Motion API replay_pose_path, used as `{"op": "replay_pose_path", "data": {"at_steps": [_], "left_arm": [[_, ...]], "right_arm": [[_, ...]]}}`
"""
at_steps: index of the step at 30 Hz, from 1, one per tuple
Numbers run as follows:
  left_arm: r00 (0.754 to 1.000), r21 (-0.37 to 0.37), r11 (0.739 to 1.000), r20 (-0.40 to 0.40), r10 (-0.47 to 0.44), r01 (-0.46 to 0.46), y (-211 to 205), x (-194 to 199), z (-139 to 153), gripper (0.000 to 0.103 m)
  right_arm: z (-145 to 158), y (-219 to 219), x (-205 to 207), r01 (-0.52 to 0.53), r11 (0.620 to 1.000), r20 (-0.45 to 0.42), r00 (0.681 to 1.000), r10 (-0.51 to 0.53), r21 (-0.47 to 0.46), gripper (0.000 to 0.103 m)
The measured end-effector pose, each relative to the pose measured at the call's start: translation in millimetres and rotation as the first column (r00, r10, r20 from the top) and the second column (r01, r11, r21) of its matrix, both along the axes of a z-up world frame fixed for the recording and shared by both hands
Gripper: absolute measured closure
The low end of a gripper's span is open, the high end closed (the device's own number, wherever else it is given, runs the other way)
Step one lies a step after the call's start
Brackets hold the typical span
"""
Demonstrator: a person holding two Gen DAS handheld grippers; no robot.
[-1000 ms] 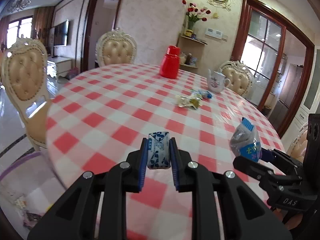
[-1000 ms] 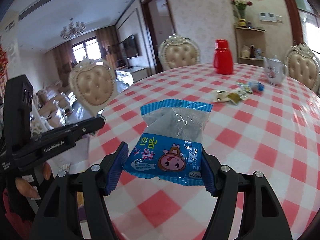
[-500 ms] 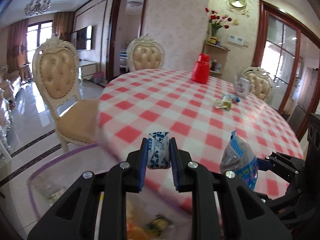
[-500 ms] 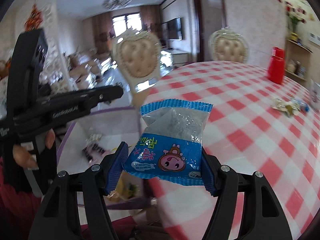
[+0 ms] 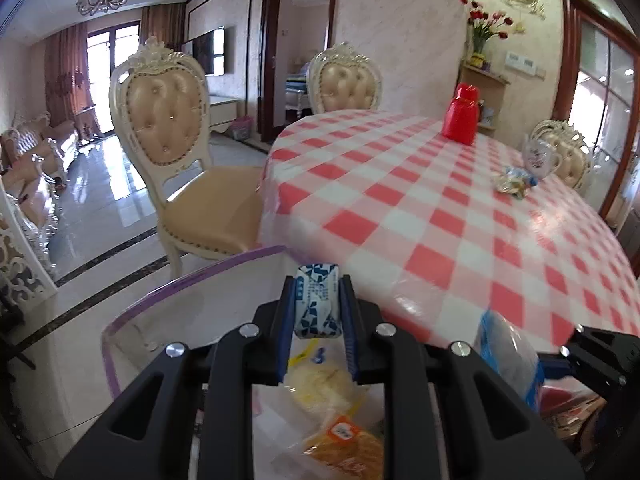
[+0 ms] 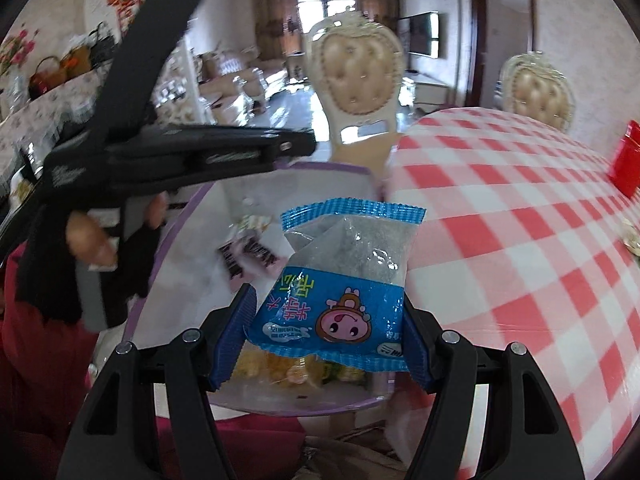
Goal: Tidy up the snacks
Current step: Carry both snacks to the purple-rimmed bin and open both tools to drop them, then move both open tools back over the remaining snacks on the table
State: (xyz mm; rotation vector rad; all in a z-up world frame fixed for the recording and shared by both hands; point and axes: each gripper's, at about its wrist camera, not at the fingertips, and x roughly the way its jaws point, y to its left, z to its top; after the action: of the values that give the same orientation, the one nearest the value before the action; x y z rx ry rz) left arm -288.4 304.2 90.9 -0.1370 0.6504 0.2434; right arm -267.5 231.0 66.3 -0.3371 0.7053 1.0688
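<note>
Carrying two snacks off the checked table (image 5: 460, 216) to the clear bin (image 5: 120, 320) with the purple rim that sits just beside the table edge. The left gripper (image 5: 318, 306) is clamped narrowly on a small blue-and-white packet (image 5: 317, 300), held above the bin; the right gripper (image 6: 326, 322) grips a larger blue bag (image 6: 340, 280) with a cartoon face, also over the bin. Other wrapped snacks (image 5: 320, 388) already lie inside, and a few more snacks (image 5: 514, 182) remain far out on the table. Judged step: delivery, just short of release. The next move calls for lowering and opening each claw. A second earlier both grippers hung over the tablecloth; both have since swung out past the edge with grips unchanged.
</note>
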Motion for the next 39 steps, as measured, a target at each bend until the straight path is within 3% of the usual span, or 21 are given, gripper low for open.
{"op": "replay_pose_path", "data": {"at_steps": [7, 8, 10, 11, 16, 19, 23, 25, 28, 31, 35, 39], "left_arm": [[0.999, 0.029, 0.999, -0.03, 0.04, -0.039, 5, 4, -6, 0.081], [0.998, 0.035, 0.998, -0.036, 0.045, -0.043, 5, 5, -7, 0.076], [0.997, 0.045, 0.997, -0.032, 0.068, -0.067, 4, 6, -7, 0.044], [0.996, 0.052, 0.994, -0.018, 0.092, -0.091, 4, 5, -7, 0.022], [0.989, 0.05, 0.989, -0.027, 0.144, -0.142, 6, 8, -9, 0.009], [0.992, -0.044, 0.992, -0.036, 0.117, -0.119, -2, 19, -7, 0.008], [0.999, -0.14, 0.99, -0.036, 0.014, -0.019, -39, 54, 5, 0.007], [0.997, -0.174, 0.983, -0.032, -0.068, 0.061, -66, 71, 10, 0.007], [0.982, -0.169, 0.969, -0.03, -0.186, 0.179, -105, 77, 14, 0.007], [0.97, -0.159, 0.958, -0.008, -0.243, 0.239, -121, 64, 14, 0.007], [0.983, -0.197, 0.963, 0.027, -0.18, 0.181, -105, 50, 7, 0.004], [0.998, -0.266, 0.963, -0.041, -0.054, 0.041, -72, 56, -1, 0.004]], "right_arm": [[-3, 5, -8, -0.068, 0.997, -0.048, 0.996, 0.069, 0.028, 0.032], [-3, 4, -6, -0.065, 0.997, -0.061, 0.996, 0.067, 0.04, 0.029], [1, -2, -4, -0.048, 0.996, -0.075, 0.996, 0.054, 0.075, 0.028], [2, -4, -2, -0.038, 0.996, -0.076, 0.996, 0.045, 0.084, 0.028], [7, -22, 10, 0.026, 0.995, -0.073, 0.997, -0.019, 0.1, 0.025], [12, -41, 23, 0.083, 0.993, -0.037, 0.996, -0.08, 0.086, 0.021], [15, -81, 49, 0.204, 0.978, 0.018, 0.979, -0.205, 0.031, 0.021], [18, -116, 61, 0.302, 0.953, 0.032, 0.953, -0.302, -0.004, 0.021], [26, -165, 63, 0.414, 0.908, 0.107, 0.907, -0.406, -0.059, 0.021], [45, -223, 50, 0.528, 0.846, 0.228, 0.835, -0.5, -0.078, 0.016], [52, -290, 26, 0.6, 0.8, 0.366, 0.744, -0.559, 0.0, 0.016], [44, -348, 31, 0.696, 0.717, 0.307, 0.677, -0.669, 0.029, 0.016]]}}
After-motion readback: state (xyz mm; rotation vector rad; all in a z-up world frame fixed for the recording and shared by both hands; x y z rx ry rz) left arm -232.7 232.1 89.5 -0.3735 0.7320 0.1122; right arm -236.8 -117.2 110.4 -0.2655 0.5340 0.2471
